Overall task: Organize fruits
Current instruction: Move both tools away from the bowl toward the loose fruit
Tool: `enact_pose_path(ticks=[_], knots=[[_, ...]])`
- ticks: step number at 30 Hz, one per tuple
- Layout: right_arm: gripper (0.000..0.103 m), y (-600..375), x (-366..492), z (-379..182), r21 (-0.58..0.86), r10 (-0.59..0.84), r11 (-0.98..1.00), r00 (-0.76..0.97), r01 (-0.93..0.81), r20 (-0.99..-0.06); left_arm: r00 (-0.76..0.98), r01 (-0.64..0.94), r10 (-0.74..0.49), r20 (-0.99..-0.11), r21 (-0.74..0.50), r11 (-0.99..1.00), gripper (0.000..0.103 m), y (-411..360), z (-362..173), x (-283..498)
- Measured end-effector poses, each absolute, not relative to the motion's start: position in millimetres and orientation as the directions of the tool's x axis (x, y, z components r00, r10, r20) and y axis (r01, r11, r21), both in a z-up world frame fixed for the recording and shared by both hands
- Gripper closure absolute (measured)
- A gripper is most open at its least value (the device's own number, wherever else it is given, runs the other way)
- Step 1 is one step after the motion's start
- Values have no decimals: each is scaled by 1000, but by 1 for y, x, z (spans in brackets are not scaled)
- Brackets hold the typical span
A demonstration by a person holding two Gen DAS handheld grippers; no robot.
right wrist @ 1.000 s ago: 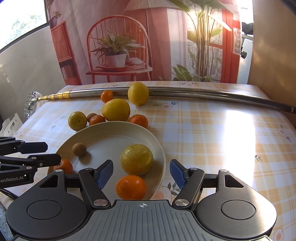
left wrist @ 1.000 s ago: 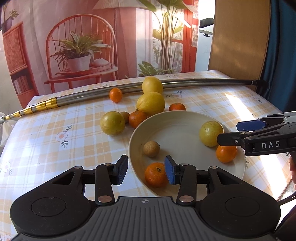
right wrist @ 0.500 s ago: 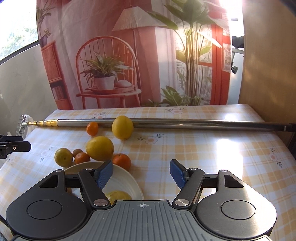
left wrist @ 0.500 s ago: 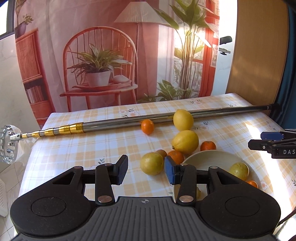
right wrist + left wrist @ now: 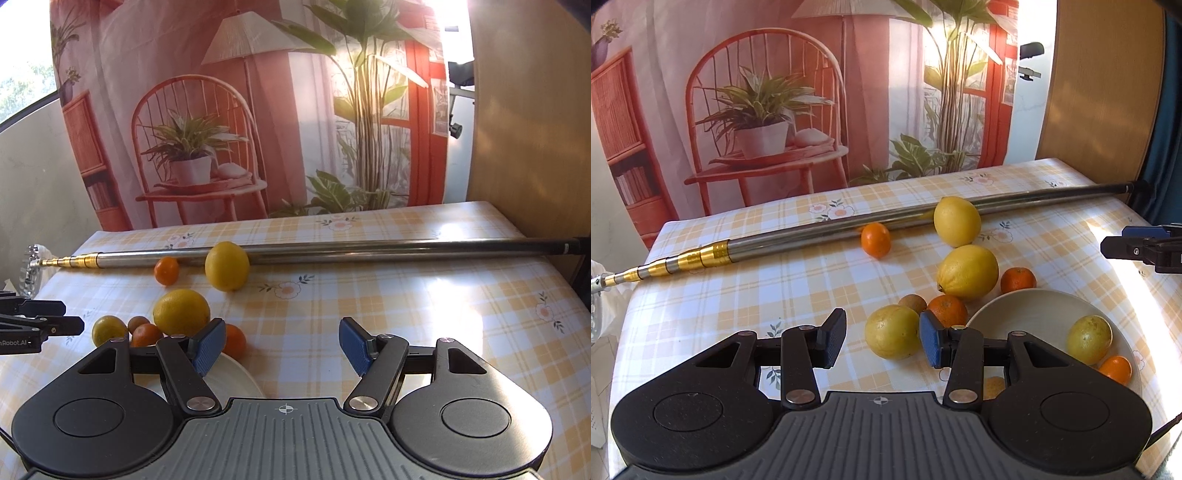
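Checked yellow tablecloth (image 5: 738, 295) ahead: our left gripper (image 5: 882, 341) hangs released, the round yellow-green citrus (image 5: 892, 331) just ahead between its jaws, beside the cream bowl (image 5: 1027, 314); right gripper (image 5: 282, 347) released, farther off.

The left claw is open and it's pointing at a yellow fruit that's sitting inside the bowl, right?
Nearly. The left claw is open and points at a yellow fruit, but the left wrist view shows that fruit sitting on the tablecloth, beside the bowl, not inside it.
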State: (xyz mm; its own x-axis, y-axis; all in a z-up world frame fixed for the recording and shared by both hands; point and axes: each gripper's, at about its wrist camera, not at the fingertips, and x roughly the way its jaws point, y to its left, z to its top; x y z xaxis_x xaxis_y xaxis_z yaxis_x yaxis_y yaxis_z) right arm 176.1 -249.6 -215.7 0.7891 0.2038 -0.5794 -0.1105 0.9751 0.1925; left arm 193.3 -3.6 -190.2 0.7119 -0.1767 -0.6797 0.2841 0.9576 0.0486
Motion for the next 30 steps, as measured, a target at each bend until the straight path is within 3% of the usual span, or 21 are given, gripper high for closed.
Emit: enact_pose_path(ticks=[3,17,30], knots=[[39,-251,176,-219,194,189,977,780,-88,-597,698,299,-181,-692,52,953,47,-6,-200,202],[39,-245,186,-218,190,177,979,762,-72,-623,642,282,-249,-725,-78,956,47,7,-224,235],[39,-237,191,-217,168,176,982,750,-87,-637,632,328,-298,-715,-102,939,46,8,-238,241]])
